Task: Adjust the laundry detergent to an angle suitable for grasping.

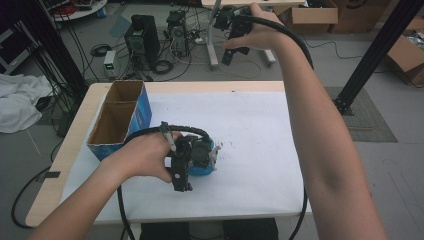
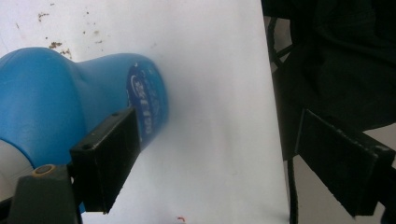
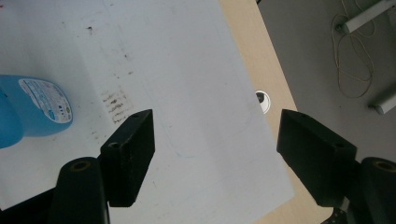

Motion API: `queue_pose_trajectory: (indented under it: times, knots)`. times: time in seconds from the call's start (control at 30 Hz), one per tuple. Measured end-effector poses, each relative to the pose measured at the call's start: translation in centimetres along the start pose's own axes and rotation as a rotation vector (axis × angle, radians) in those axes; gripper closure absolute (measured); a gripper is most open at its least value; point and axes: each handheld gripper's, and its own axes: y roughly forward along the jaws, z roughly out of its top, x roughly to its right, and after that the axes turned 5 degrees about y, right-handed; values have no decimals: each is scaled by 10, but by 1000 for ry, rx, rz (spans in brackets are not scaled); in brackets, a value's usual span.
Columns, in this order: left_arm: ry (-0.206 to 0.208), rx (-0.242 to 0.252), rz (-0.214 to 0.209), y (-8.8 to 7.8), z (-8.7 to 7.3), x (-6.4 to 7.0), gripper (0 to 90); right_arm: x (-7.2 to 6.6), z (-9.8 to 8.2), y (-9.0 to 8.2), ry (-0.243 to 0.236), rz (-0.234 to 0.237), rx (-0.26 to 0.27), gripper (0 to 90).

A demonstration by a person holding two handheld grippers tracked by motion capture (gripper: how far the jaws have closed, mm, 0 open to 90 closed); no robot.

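**Blue bottle lying on its side, left claw poised beside it**

Blue plastic bottle (image 1: 204, 165) is lying on its side on the white sheet covering the table (image 1: 250, 125), just below the middle of the high view and to the right of the open cardboard box (image 1: 120, 120) at centre left. The left claw (image 1: 181, 172) is hovering right at it with jaws spread wide; in the left gripper view the bottle (image 2: 70, 112) is sitting at the left edge, beside one jaw rather than between the two, so nothing is being gripped. The right claw (image 1: 235, 37) is hanging high at the top of the high view, well apart from the bottle, its jaws also wide and holding nothing.

Judging by its smooth, glossy, rounded body and labelled end (image 2: 147, 105), the bottle is probably fairly stiff, slippery and apt to roll. The narrower waist between the bulging body and the labelled end looks like the safest place to pinch, squarely across its width.
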Motion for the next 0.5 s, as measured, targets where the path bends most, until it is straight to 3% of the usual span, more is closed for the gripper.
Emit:
queue_pose_trajectory:
  times: [0.5]
  knots:
    - [1, -8, -4, 0, 1, -1, 149, 3, -6, 3, 1, 6, 4, 274]
